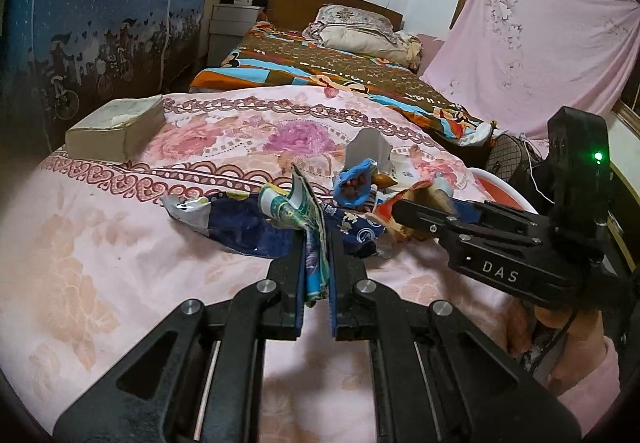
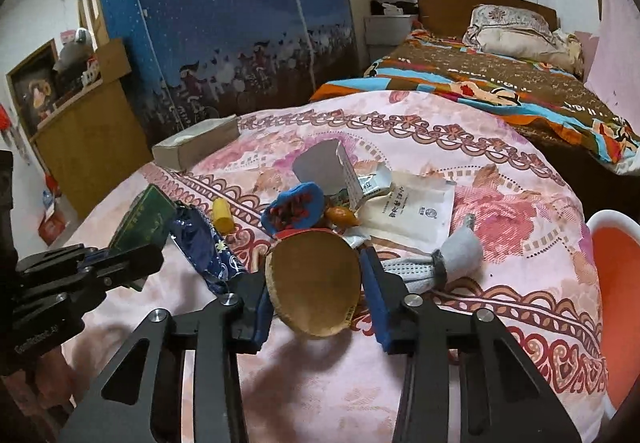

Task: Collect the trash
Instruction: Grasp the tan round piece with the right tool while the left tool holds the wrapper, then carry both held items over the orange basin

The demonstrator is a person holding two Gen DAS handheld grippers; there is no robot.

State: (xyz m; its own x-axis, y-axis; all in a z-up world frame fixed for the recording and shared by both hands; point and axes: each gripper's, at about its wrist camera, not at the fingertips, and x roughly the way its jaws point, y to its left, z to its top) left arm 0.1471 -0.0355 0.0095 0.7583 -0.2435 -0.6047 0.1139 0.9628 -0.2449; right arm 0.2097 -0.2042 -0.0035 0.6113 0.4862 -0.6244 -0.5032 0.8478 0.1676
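Between left gripper (image 1: 316, 263) pads, wrapper (image 1: 310, 239) upright

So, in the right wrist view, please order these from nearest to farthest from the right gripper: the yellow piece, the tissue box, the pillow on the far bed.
1. Yellow piece: nearest the right gripper, a little ahead on its left, on the pink bedspread.
2. Tissue box: farther back on the left, near the bedspread's edge.
3. Pillow: farthest, upper right, at the headboard.
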